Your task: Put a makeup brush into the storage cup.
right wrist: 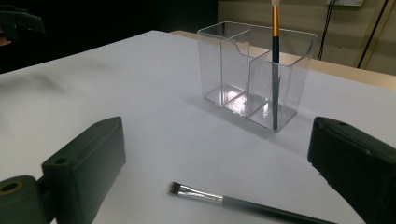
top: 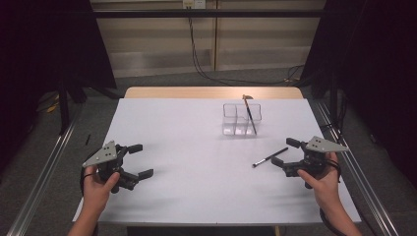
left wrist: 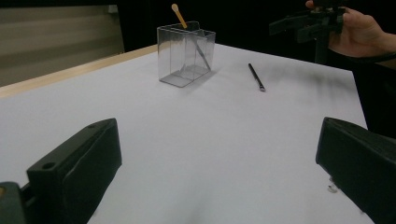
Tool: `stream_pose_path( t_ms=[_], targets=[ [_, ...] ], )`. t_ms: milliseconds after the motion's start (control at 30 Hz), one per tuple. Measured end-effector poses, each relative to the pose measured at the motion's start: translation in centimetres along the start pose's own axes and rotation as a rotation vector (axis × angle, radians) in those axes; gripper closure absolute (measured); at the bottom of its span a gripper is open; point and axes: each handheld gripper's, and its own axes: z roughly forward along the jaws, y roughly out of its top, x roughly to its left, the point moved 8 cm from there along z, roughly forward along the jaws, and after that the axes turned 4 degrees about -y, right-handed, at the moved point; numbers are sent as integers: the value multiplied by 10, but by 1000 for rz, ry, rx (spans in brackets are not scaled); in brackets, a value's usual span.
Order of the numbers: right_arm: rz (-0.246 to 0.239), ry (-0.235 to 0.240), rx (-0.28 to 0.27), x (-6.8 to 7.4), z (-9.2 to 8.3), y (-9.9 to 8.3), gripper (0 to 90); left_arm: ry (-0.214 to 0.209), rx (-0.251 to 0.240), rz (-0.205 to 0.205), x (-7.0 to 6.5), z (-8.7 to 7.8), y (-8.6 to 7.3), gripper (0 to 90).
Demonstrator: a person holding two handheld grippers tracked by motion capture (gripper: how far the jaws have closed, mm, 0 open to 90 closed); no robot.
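White tabletop in a dark curtained room, one brush down and one already stowed.

Closest to the person, both sets of tongs hover just above the surface with jaws spread wide and nothing in them: left tongs off to the side, well apart from everything, right tongs just beside the loose makeup brush. In the right gripper view that brush lies flat right between the jaws, bristle end pointing left. Farther back sits the clear organizer, and another brush is leaning in its right-hand compartment. My guess is the loose one goes in next. I'd come down square on the handle, mid-length, not the bristles, squeeze firmly since it's thin and can roll, then tip it upright before dropping it in.
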Motion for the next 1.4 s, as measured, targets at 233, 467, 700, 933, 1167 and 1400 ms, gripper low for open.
stream_pose_path(
  t_ms=[233,467,700,933,1167,1400],
  targets=[
    [-6,6,6,-5,15,5,41,8,2,2,0,-2,0,1],
    [-18,11,18,-7,28,8,41,6,3,3,-1,-2,0,1],
    [-13,9,30,-13,37,9,41,9,4,2,0,-3,0,1],
    [-5,16,62,-17,47,7,37,8,7,3,0,-2,-1,1],
    [-13,50,132,-18,56,7,40,8,7,2,0,-2,-1,1],
    [-61,73,242,-18,63,5,48,8,8,2,0,-2,-1,1]
  ],
)
